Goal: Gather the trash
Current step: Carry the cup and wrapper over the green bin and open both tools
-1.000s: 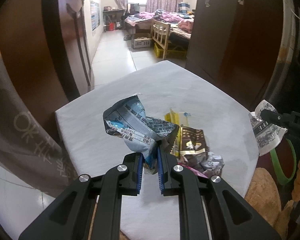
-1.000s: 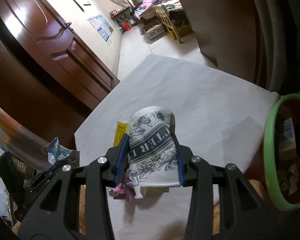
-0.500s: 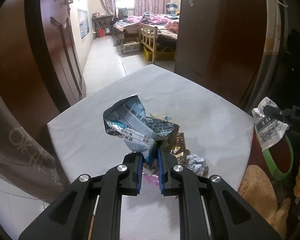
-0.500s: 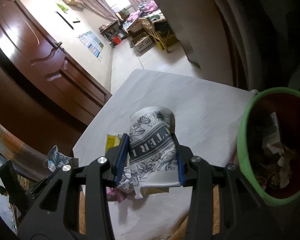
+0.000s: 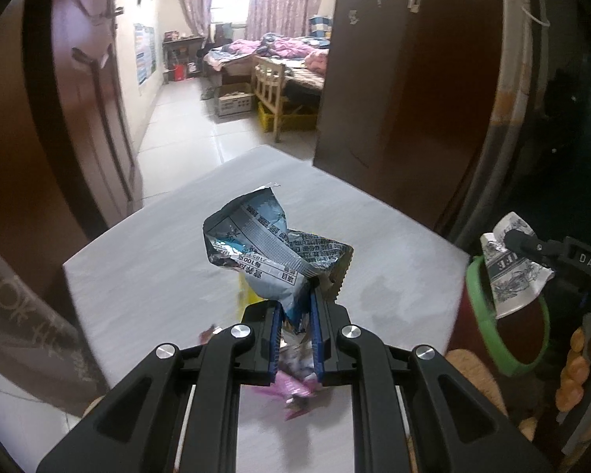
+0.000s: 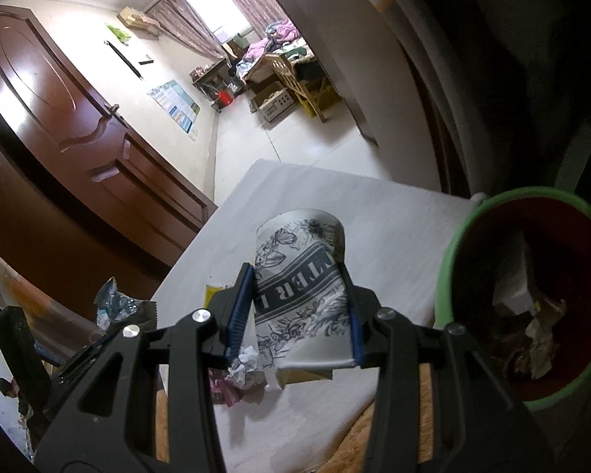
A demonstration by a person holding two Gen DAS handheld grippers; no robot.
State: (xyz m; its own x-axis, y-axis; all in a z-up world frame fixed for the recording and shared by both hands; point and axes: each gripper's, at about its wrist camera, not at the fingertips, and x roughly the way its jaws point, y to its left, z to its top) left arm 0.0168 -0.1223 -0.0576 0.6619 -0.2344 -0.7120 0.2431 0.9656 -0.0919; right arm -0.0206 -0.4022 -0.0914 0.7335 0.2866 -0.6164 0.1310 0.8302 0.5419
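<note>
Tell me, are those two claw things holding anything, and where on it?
Yes, both. The left gripper pinches a crumpled blue snack wrapper by its lower end. The right gripper squeezes a flattened printed paper cup across its sides, near its base.

window-lit, fisheye-warped, dark edges

Grey table [image 5: 145,276]: yellow packet [image 6: 212,293], crumpled wrappers [image 6: 244,370].
</note>
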